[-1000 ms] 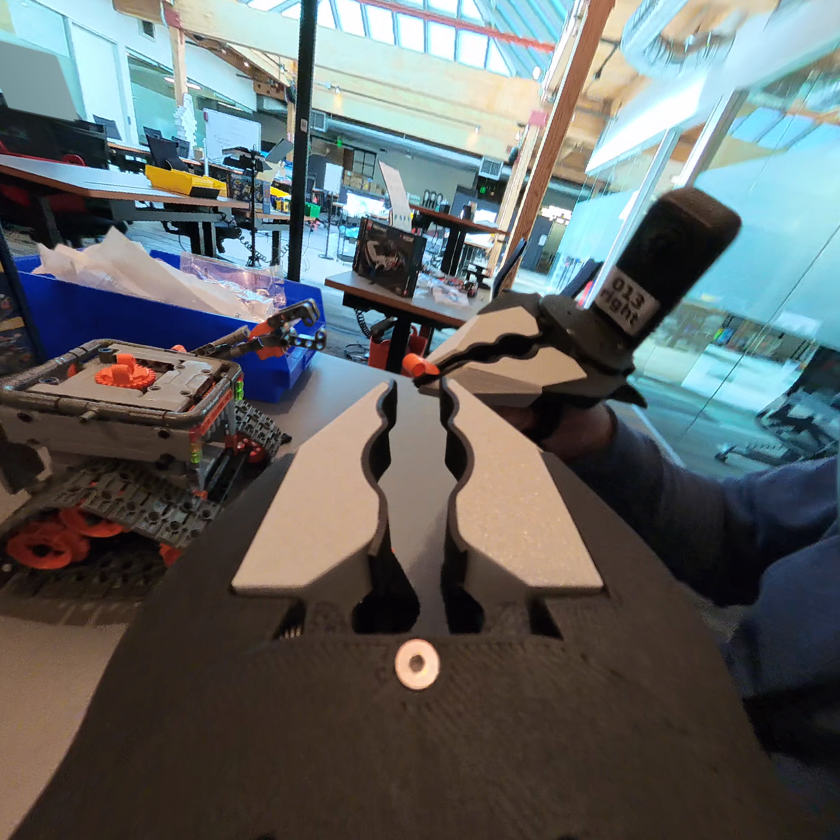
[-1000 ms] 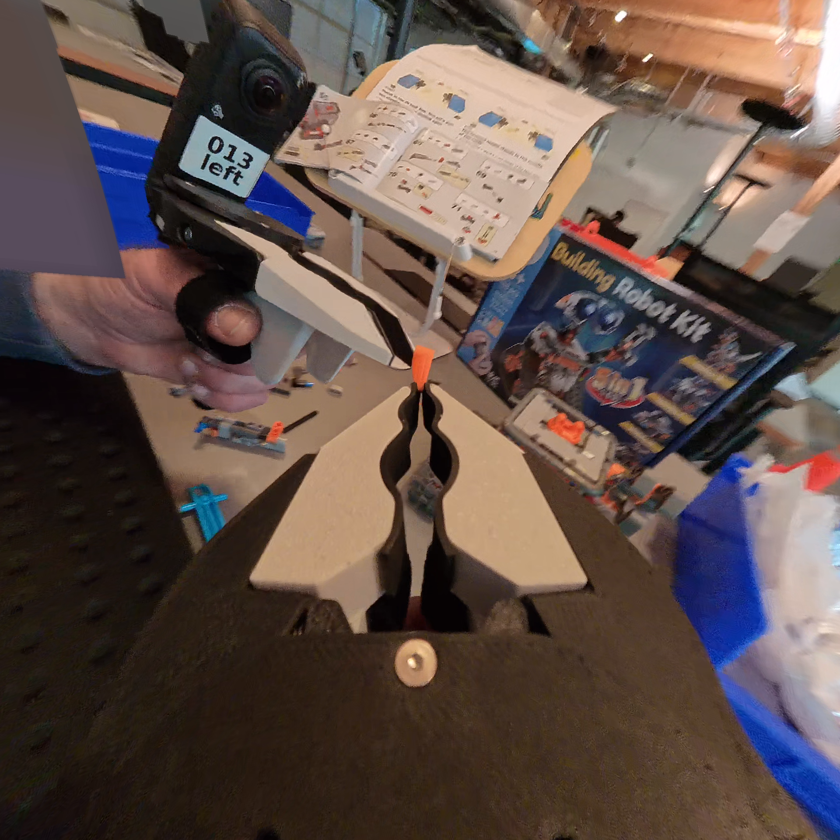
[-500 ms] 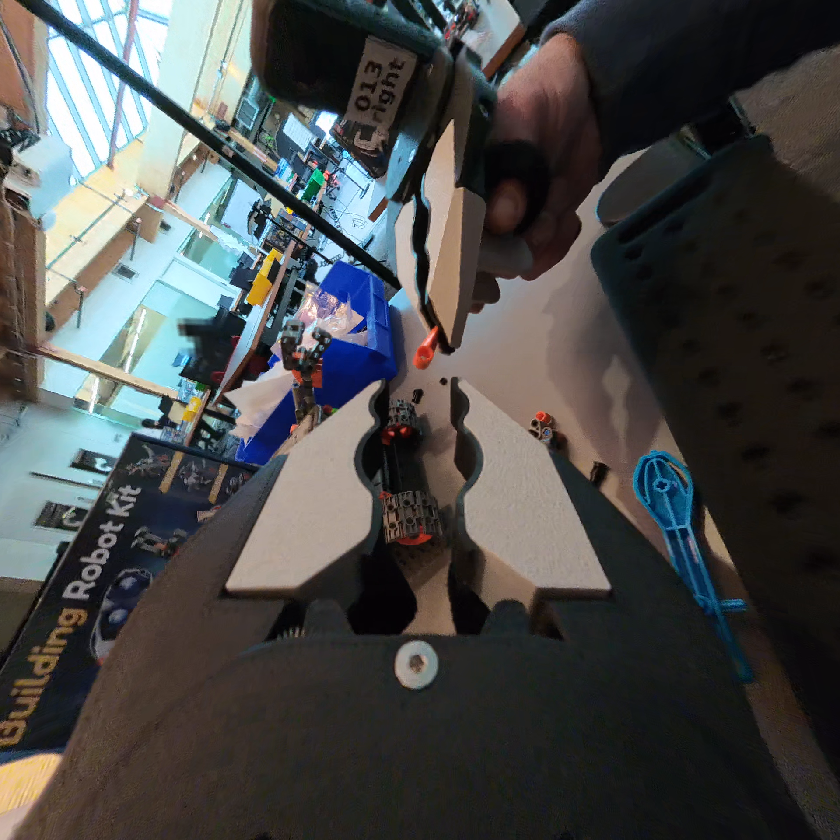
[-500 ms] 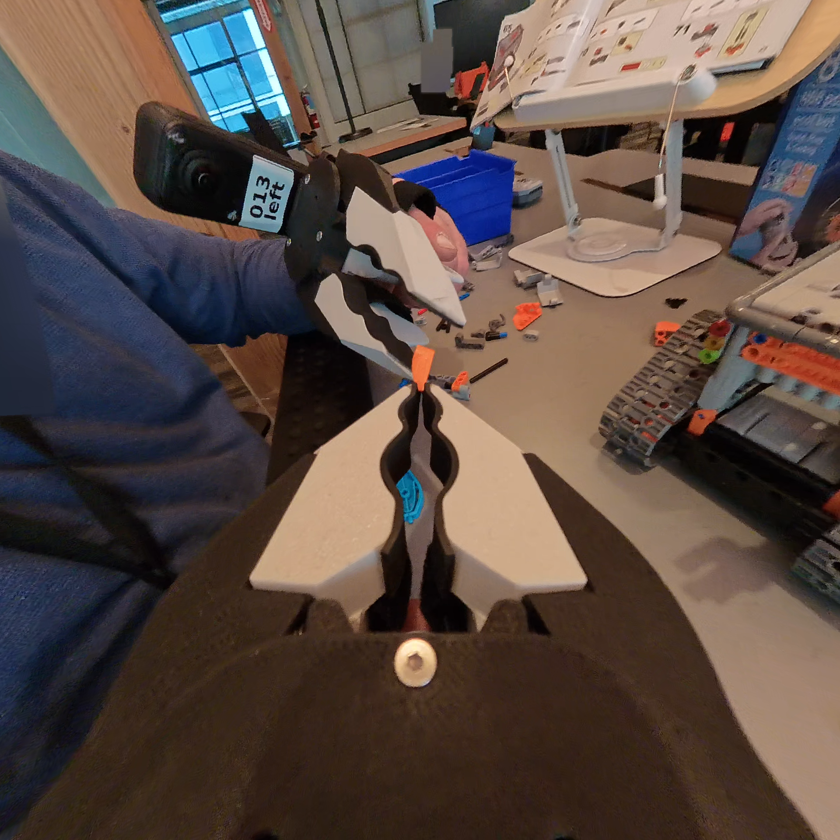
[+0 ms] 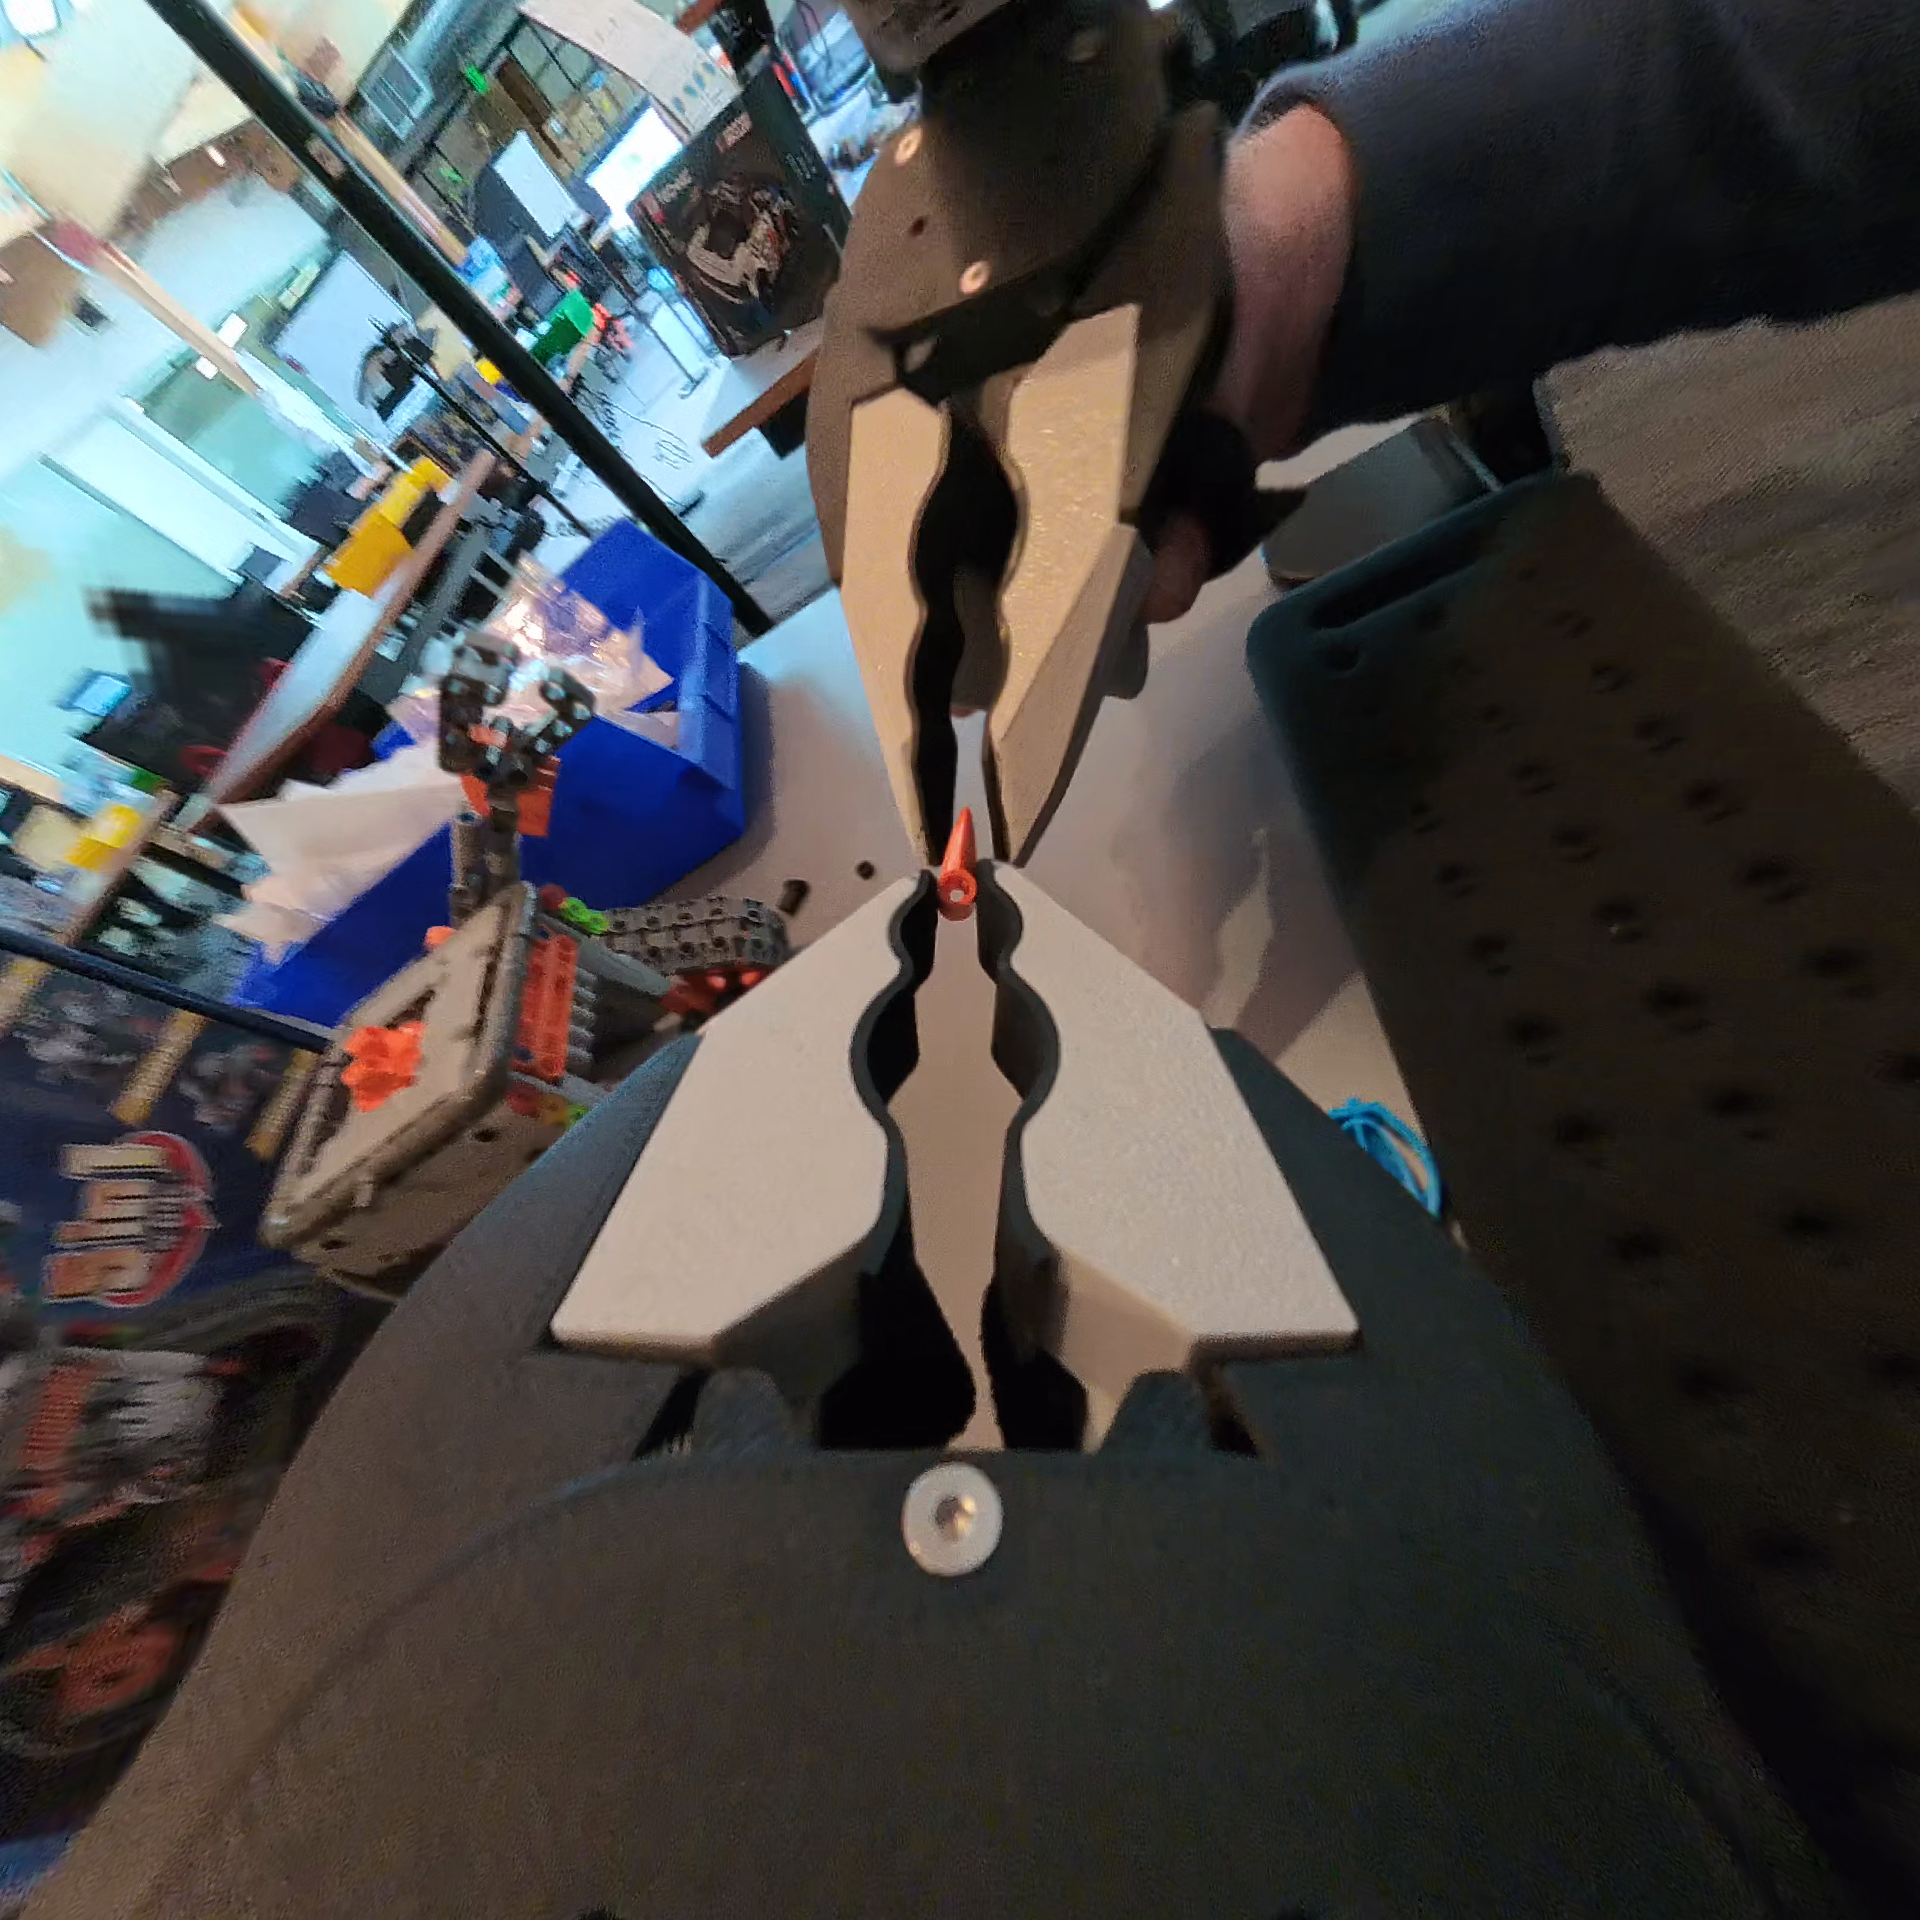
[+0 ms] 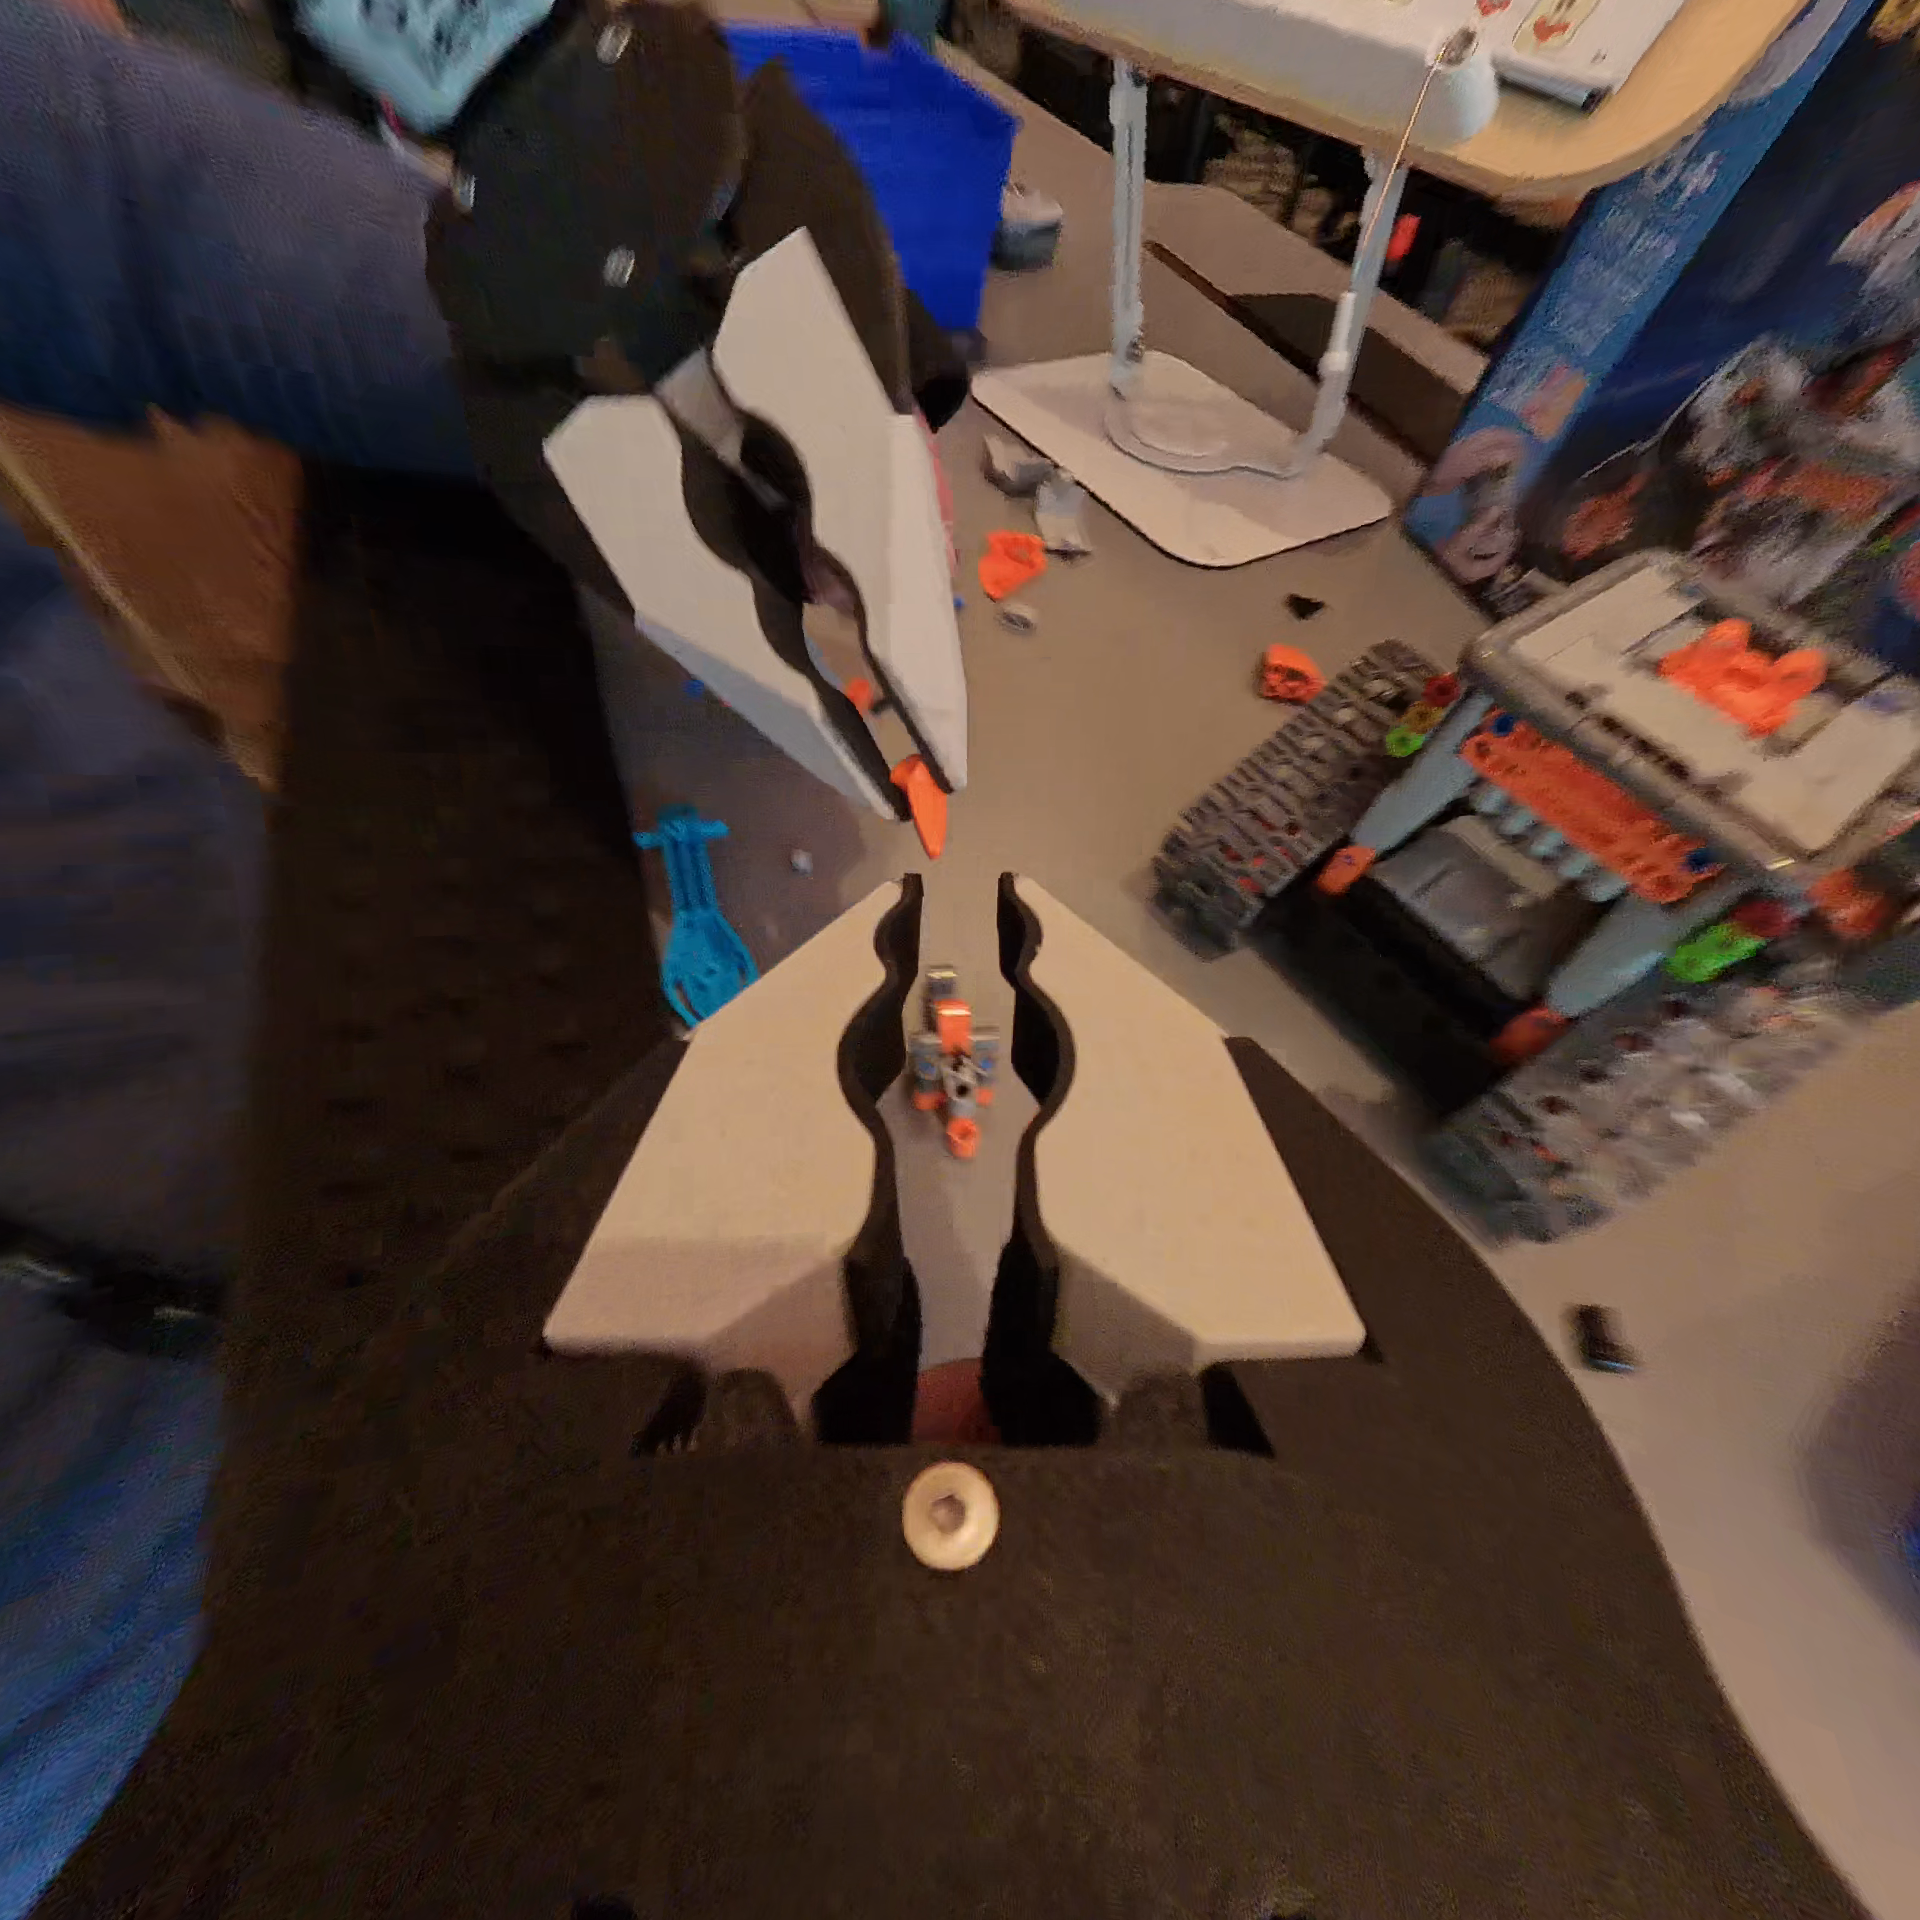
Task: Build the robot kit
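The left gripper (image 5: 954, 891) is pinched narrow on a small orange peg (image 5: 958, 871), gripping its round head at the very fingertips. The tapered point sticks out toward 12 o'clock. The right gripper (image 6: 958, 888) meets it tip to tip from 12 o'clock in the left wrist view. Its fingers stand slightly apart with nothing between them, and the peg's point sits in or just before that gap without being clamped. The peg looks light, stiff and smooth. Held by so little, it would likely twist or pop free under side load, so the head or the thick end of the shaft seems the safer hold than the slick taper. In the right wrist view a blue tool (image 6: 696, 914) lies at 9 o'clock by the edge of a dark perforated mat (image 6: 436, 831). A small grey-and-orange assembly (image 6: 951, 1049) rests on the counter (image 6: 1091, 748), seen through the right gripper's gap. Loose orange bits (image 6: 1008, 561) lie toward 12 o'clock near a white stand base (image 6: 1195, 468). A tracked model (image 6: 1558, 831) fills 3 o'clock, with a printed box (image 6: 1714, 312) behind it at 2 o'clock. A blue bin (image 5: 644, 748) sits at 10 o'clock in the left wrist view. Both grippers hang above bare counter between the mat and the model. That strip seems roomy fore and aft, while the model's tread crowds it on the right.
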A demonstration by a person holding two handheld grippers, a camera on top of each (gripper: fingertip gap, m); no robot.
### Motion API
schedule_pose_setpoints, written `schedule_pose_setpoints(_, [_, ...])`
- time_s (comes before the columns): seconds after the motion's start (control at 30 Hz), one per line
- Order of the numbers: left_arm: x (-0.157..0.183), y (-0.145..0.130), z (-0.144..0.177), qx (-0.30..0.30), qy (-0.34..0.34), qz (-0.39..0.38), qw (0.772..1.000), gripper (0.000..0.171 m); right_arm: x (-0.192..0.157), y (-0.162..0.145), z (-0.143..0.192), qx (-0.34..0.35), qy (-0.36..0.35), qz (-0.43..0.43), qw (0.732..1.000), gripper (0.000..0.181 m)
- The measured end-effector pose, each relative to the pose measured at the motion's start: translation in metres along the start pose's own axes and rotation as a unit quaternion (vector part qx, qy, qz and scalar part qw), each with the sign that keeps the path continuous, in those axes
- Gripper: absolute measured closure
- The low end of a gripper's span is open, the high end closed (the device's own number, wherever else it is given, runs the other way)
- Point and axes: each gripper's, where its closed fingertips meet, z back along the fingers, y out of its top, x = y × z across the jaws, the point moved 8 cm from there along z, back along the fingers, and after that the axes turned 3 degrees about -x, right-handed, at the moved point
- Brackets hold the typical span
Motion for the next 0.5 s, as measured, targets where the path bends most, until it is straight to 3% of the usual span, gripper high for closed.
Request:
schedule_pose_setpoints(0.1, [-0.001,-0.003,-0.008,0.002,-0.037,0.061,0.997,0.166,-0.01,-0.002,-0.001,-0.037,-0.06,0.117,0.991,0.172])
schedule_pose_setpoints(0.2, [0.001,-0.005,-0.014,-0.002,-0.056,0.079,0.995,0.166,-0.014,-0.004,-0.004,-0.053,-0.084,0.158,0.983,0.177])
schedule_pose_setpoints(0.37, [0.001,-0.01,-0.018,-0.011,-0.071,0.106,0.992,0.166,-0.017,-0.006,-0.004,-0.048,-0.088,0.177,0.979,0.169])
schedule_pose_setpoints(0.5, [0.001,-0.013,-0.021,-0.021,-0.077,0.105,0.991,0.167,-0.015,-0.008,-0.007,-0.062,-0.077,0.175,0.979,0.177])
